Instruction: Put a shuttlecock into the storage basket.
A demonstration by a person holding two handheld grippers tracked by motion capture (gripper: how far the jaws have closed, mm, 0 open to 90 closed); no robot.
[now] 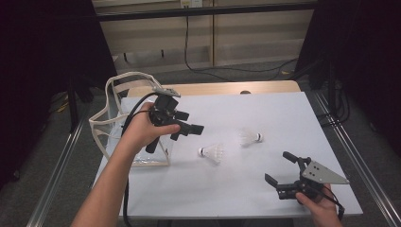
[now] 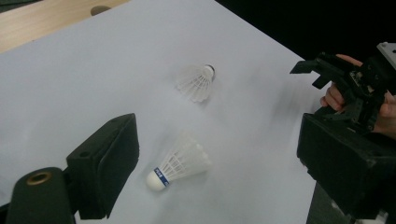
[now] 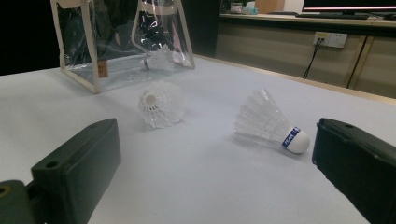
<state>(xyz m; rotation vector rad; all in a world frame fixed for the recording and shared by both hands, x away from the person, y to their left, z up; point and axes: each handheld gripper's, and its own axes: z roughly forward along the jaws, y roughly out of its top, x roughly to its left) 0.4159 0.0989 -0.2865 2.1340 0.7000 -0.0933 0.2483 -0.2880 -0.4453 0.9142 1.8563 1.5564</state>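
Shuttlecocks are being collected into a clear plastic tote bag with cream trim (image 1: 124,124), standing open-topped at the left edge of the white bench (image 1: 265,113); one already lies inside. The left claw (image 1: 188,128), empty, jaws apart, hangs beside the bag. Two white feathered shuttlecocks lie mid-bench, the nearer one (image 1: 213,152) and the farther one (image 1: 249,137), apart. The right claw (image 1: 280,168), jaws spread and empty, waits near the front edge with open surface around.
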